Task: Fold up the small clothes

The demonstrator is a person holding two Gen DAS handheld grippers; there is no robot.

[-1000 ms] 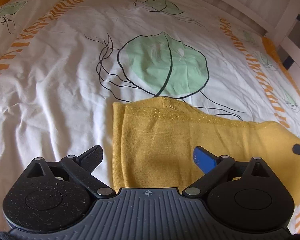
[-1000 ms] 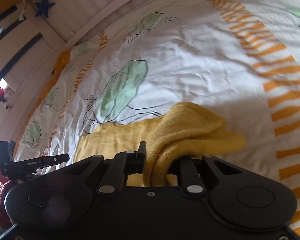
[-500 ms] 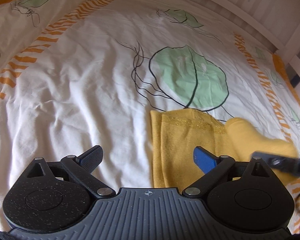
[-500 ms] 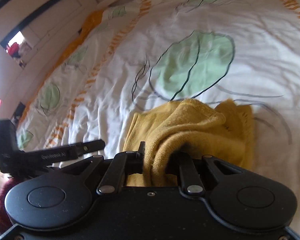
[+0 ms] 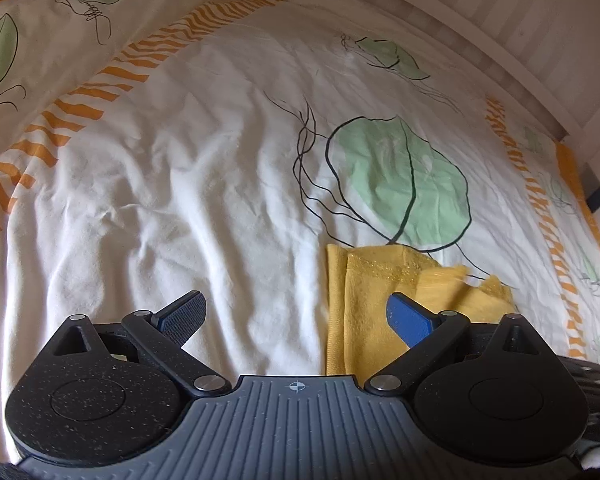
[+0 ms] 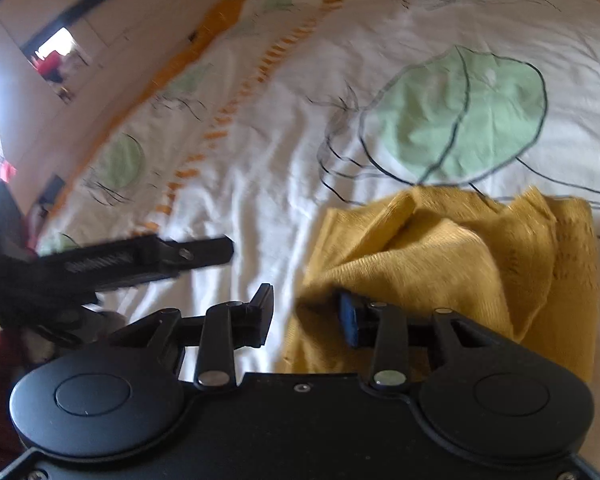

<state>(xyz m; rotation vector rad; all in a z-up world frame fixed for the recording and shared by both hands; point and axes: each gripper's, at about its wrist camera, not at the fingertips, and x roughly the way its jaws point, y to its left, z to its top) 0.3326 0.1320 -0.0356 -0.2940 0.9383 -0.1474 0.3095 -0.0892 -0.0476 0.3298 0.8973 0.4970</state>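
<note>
Garment lies bunched just beyond right gripper, its jaws apart.

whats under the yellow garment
The yellow garment lies bunched on the white leaf-print duvet. Its own lower layers and the duvet beneath it are covered.

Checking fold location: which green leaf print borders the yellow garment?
The large round leaf, its stem meeting the yellow garment; the others lie near the bedspread edges.
</note>
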